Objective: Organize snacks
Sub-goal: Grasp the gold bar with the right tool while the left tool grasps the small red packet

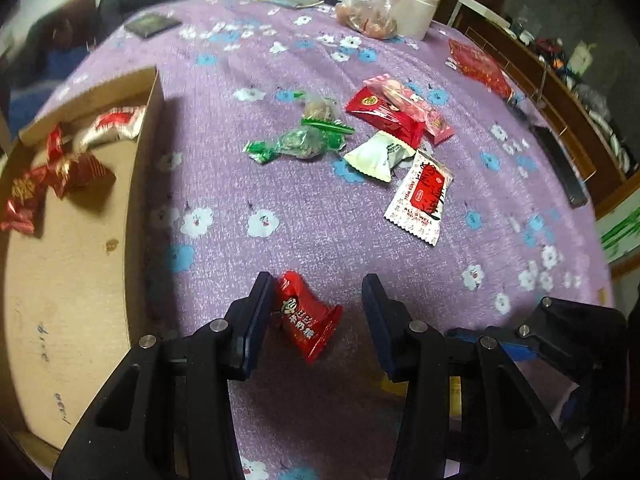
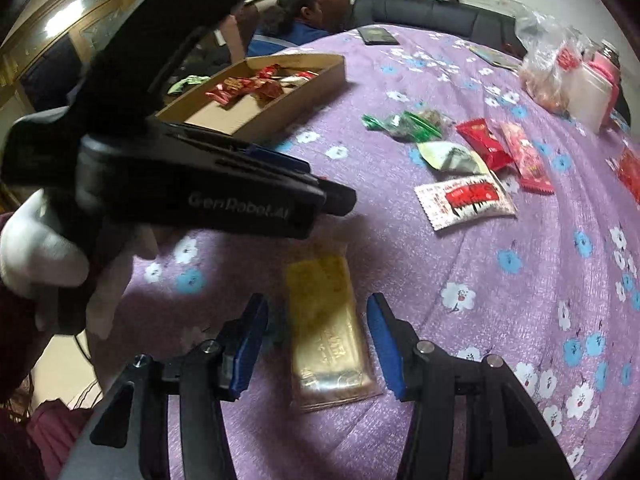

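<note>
My left gripper [image 1: 318, 296] is open over the purple cloth, with a red candy packet [image 1: 306, 318] lying between its fingers, against the left one. My right gripper [image 2: 316, 314] is open around a gold-wrapped snack bar [image 2: 330, 336] flat on the cloth. A cardboard box [image 1: 80, 264] at the left holds several red candies [image 1: 76, 174]; it also shows in the right wrist view [image 2: 276, 114]. Loose snacks lie mid-table: green-wrapped candies [image 1: 298, 142], a red packet [image 1: 384, 114], a white packet [image 1: 420, 198]. The left gripper's body [image 2: 192, 192] crosses the right wrist view.
A plastic bag of snacks [image 1: 366, 4] and a white jar [image 1: 416, 14] stand at the far edge. A dark flat case [image 1: 152, 24] lies far left. A wooden shelf [image 1: 560, 92] runs along the right. A person [image 2: 296, 20] sits beyond the table.
</note>
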Action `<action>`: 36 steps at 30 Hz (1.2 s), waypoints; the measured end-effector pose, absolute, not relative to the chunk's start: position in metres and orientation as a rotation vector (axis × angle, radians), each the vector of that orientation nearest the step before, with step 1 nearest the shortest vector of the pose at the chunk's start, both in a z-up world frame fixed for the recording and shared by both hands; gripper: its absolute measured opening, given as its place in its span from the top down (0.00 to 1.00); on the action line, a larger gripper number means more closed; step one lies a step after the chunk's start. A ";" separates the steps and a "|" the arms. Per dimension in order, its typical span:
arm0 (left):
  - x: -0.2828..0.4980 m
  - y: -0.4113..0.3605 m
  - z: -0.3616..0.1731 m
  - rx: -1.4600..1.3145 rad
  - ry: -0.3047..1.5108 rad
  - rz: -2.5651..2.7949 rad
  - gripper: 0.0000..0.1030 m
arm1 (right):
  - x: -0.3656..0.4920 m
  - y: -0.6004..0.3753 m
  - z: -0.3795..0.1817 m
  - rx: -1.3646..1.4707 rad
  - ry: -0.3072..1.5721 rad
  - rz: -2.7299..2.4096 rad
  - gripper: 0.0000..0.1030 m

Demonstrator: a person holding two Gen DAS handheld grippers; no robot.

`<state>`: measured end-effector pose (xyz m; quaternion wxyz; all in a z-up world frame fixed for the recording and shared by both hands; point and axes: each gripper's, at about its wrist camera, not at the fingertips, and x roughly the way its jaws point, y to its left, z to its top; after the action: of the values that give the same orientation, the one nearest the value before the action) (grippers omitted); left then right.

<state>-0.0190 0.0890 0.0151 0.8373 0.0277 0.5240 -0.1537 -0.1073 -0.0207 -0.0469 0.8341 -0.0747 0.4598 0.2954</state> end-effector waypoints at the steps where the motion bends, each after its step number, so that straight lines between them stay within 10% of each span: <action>1: -0.021 0.087 0.015 0.078 1.101 -0.323 0.56 | -0.110 -0.021 -0.046 -0.158 0.962 0.621 0.58; 4: -0.030 0.085 0.015 0.107 1.074 -0.339 0.77 | -0.118 -0.032 -0.045 -0.145 0.954 0.595 0.65; 10: -0.039 0.112 0.033 -0.105 1.019 -0.421 0.79 | -0.129 -0.063 -0.041 -0.058 0.927 0.539 0.84; 18: -0.048 0.146 0.047 -0.293 0.978 -0.426 0.79 | -0.132 -0.085 -0.035 0.039 0.893 0.499 0.81; 23: -0.052 0.142 0.036 -0.267 1.018 -0.411 0.79 | -0.131 -0.081 -0.036 0.064 0.912 0.515 0.52; 36: -0.073 0.078 0.010 0.193 1.003 -0.279 0.61 | -0.132 -0.046 -0.047 -0.110 0.936 0.470 0.64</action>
<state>-0.0730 0.0776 0.0101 0.8630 0.0920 0.4786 -0.1332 -0.1317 -0.0459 -0.0467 0.8646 -0.0526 0.4465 0.2244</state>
